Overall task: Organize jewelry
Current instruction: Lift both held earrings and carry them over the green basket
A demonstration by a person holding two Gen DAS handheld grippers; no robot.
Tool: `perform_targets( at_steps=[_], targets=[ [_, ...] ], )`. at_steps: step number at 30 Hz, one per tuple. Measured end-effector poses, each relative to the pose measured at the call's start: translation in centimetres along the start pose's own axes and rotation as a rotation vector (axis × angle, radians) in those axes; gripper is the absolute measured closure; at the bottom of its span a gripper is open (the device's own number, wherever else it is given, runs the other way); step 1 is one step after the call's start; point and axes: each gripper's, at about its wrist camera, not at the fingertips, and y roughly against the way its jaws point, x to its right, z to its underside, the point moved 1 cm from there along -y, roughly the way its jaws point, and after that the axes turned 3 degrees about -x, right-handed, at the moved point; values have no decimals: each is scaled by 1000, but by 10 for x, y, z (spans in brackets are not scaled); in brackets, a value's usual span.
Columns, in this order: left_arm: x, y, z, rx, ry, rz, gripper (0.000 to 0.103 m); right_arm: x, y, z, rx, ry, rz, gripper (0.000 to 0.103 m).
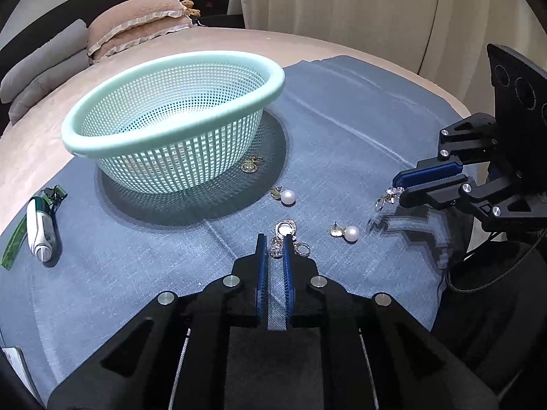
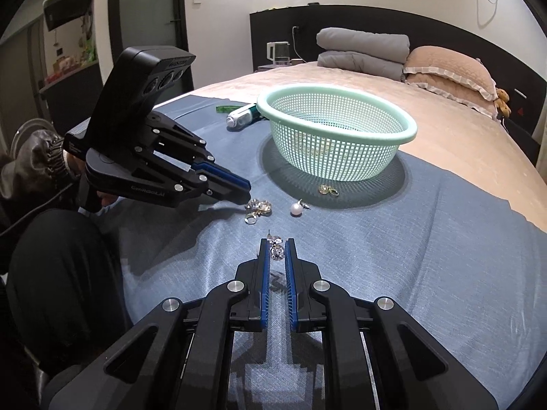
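- Two grippers over a blue cloth (image 1: 342,130) spread on a bed, both low by the jewelry.
- L gripper (image 1: 275,246): jaws nearly together, tips around a crystal earring (image 1: 275,249) w/ silver rings lying on the cloth — looks pinched, can't tell if it's lifted.
- R gripper (image 2: 276,251): jaws narrow, clamped on a 2nd crystal earring (image 2: 276,251); in the left wrist view it dangles off the tips (image 1: 388,198), clear of the cloth.
- Mint basket (image 1: 177,68) sits on the cloth behind the jewelry, upright; inside hard to read thru the mesh.
- Gold earring (image 1: 251,164) lies just beside the basket's base, in its shadow.
- 2 pearl studs loose on the cloth: one (image 1: 287,197) btwn basket and L gripper, other (image 1: 351,233) near, to the R of the L tips.
- White-green tube (image 1: 41,229) and green ruler (image 1: 15,242) lie at the cloth's far L edge — well apart from the jewelry.
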Motion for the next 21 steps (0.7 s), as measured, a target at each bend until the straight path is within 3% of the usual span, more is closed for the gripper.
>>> perform_targets(
  at_steps=[2, 11, 13, 14, 21],
  targets=[
    [-2, 0, 1, 7, 9, -7, 80, 1, 0, 1, 2, -3, 2, 95],
    [-3, -10, 0, -1, 3, 30, 80, 1, 0, 0, -4, -7, -2, 94],
    [-4, -10, -1, 1, 10, 35, 85, 0, -1, -1, -7, -9, 0, 95],
    [-2, -9, 0, 1, 13, 37, 93, 1, -1, -1, -8, -10, 4, 95],
    [-4, 13, -3, 37, 20, 11, 93, 3, 2, -8, 3, 0, 13, 94]
  ],
)
